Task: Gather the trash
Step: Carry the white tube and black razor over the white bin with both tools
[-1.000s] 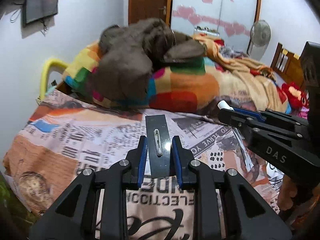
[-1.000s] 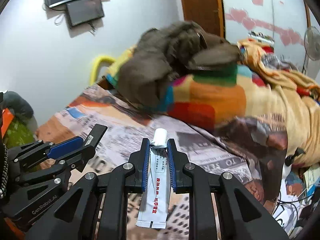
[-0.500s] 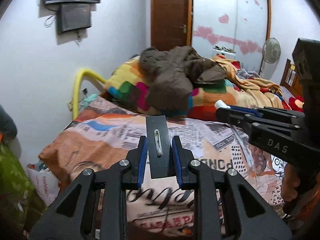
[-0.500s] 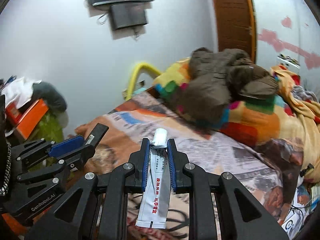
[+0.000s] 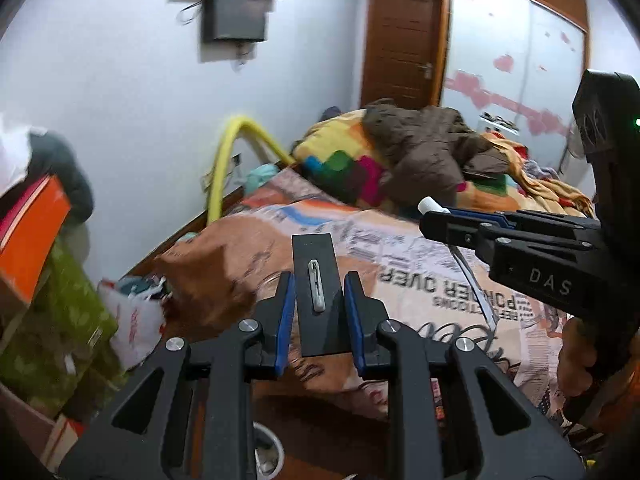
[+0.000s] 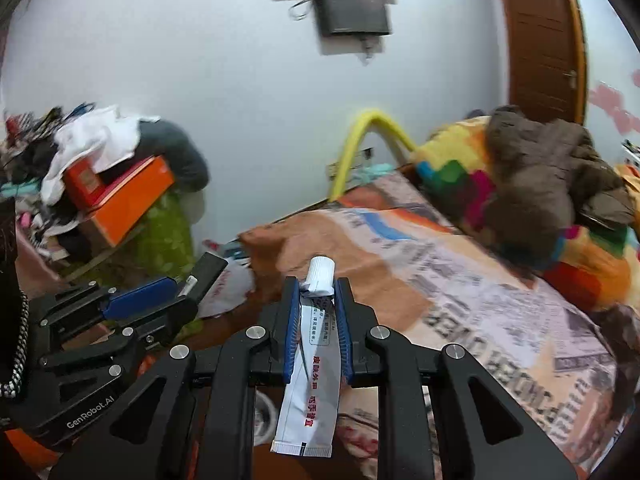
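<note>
Newsprint-patterned bed [image 5: 400, 264] beneath; left gripper [image 5: 320, 292] fingers pinching black card [image 5: 318, 264]; right gripper [image 6: 316, 308] fingers pinching tube [image 6: 312, 360].

L tool [image 5: 320, 296] clamped; R tool [image 6: 316, 312] clamped, side by side

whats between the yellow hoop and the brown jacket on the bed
The colourful patchwork blanket lies between the yellow hoop and the brown jacket, in both wrist views.

We see our right hand-held gripper [image 6: 316, 312] clamping a white tube [image 6: 314, 360] above the bed [image 6: 480, 280].
</note>
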Demonstrator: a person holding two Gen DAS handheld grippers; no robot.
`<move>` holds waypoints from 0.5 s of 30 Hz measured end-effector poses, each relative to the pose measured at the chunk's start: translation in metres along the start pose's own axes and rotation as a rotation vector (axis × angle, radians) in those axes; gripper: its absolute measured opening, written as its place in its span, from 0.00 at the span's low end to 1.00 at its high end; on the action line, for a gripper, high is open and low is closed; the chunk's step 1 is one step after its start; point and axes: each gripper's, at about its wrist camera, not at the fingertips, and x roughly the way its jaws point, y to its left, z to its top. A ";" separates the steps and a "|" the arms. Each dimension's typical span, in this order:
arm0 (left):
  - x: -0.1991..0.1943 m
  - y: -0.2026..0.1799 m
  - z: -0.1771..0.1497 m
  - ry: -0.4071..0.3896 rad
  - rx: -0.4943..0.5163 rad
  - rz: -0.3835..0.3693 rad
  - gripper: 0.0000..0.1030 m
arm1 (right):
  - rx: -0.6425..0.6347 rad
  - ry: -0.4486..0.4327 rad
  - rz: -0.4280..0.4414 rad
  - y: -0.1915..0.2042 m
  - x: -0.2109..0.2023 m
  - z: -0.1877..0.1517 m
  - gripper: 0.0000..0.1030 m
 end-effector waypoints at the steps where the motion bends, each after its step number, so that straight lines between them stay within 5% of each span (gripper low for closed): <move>1: -0.004 0.015 -0.006 -0.001 -0.020 0.014 0.23 | -0.027 0.013 0.008 0.014 0.010 -0.001 0.16; 15: -0.018 0.139 -0.095 0.053 -0.185 0.160 0.23 | -0.046 0.175 0.200 0.117 0.099 -0.048 0.16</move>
